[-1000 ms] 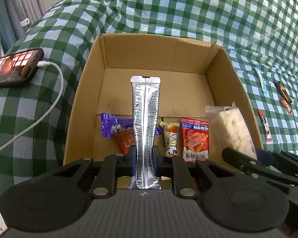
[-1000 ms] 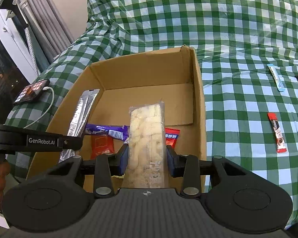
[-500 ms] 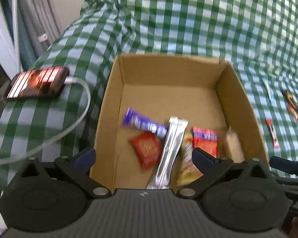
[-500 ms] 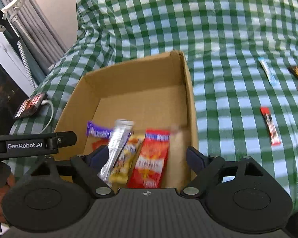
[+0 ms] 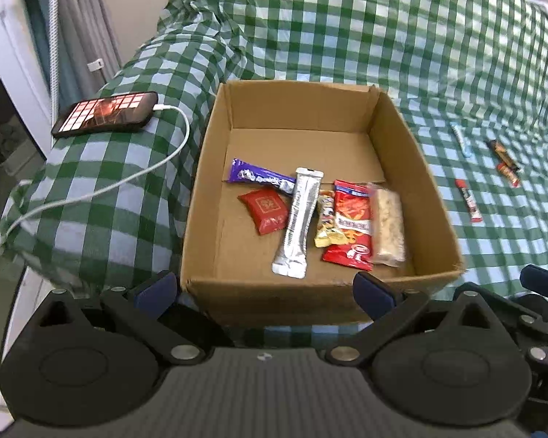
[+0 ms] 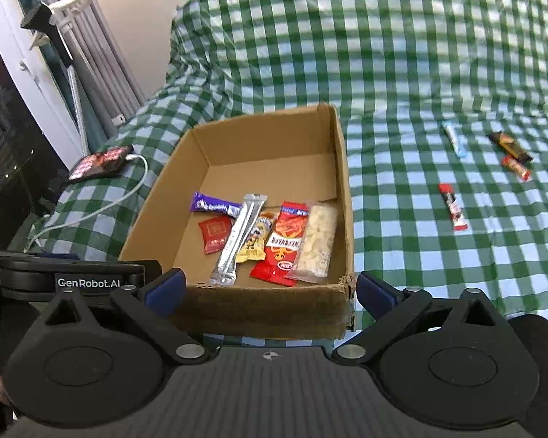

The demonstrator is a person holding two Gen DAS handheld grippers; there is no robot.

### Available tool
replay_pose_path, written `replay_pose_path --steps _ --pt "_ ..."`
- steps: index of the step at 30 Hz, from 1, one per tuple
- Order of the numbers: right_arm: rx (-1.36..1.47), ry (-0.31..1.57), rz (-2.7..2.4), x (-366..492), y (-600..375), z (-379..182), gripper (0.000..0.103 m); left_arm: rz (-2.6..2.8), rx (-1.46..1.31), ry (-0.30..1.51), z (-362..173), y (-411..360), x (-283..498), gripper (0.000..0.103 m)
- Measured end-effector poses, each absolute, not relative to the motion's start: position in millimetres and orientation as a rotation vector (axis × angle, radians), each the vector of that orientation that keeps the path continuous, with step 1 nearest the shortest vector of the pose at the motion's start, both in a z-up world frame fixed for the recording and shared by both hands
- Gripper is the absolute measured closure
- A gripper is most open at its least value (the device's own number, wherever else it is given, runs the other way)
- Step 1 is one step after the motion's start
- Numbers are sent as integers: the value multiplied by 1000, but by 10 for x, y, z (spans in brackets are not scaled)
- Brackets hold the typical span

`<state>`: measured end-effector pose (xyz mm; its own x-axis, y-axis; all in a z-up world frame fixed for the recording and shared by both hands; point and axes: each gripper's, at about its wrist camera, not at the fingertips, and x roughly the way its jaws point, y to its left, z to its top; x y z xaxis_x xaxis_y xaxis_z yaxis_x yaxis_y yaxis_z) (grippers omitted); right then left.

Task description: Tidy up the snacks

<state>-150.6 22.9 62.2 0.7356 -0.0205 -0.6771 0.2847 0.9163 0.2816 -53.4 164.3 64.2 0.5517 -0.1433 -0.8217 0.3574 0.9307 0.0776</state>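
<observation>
Inside the cardboard box (image 5: 434,219), near its front wall: purple bar (image 5: 261,178), red packet (image 5: 265,210), silver stick pouch (image 5: 299,221), yellow snack (image 5: 325,227), red chip bag (image 5: 351,229), clear rice-cracker pack (image 5: 386,227) against the right wall. Rear half of box floor bare. Left tongs (image 5: 265,287) spread wide, holding nothing, just before the front wall. Right tongs (image 6: 270,287) likewise apart. Four more snacks on green checked cloth (image 6: 402,73), including red stick (image 6: 453,211), well right of box.
</observation>
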Motion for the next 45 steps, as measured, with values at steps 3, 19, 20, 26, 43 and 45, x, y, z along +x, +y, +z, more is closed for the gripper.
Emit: replay_pose_path --steps 3,19,20,26,43,45 --pt "366 706 -182 -1612 285 702 1 -306 228 961 655 1667 -678 0" --pt "310 633 -185 -2010 475 939 1 -309 234 880 868 1770 -1084 0" --pt "309 632 -184 -2018 482 944 1 -309 231 882 872 1778 -1086 0" --pt "310 631 -186 -2021 504 941 1 -309 230 883 867 1785 -1100 0" --pt "343 653 -176 -1996 436 847 1 -301 269 920 772 1721 -1036 0" --pt "355 658 -175 -1996 414 821 1 -299 279 926 755 1694 -1020 0"
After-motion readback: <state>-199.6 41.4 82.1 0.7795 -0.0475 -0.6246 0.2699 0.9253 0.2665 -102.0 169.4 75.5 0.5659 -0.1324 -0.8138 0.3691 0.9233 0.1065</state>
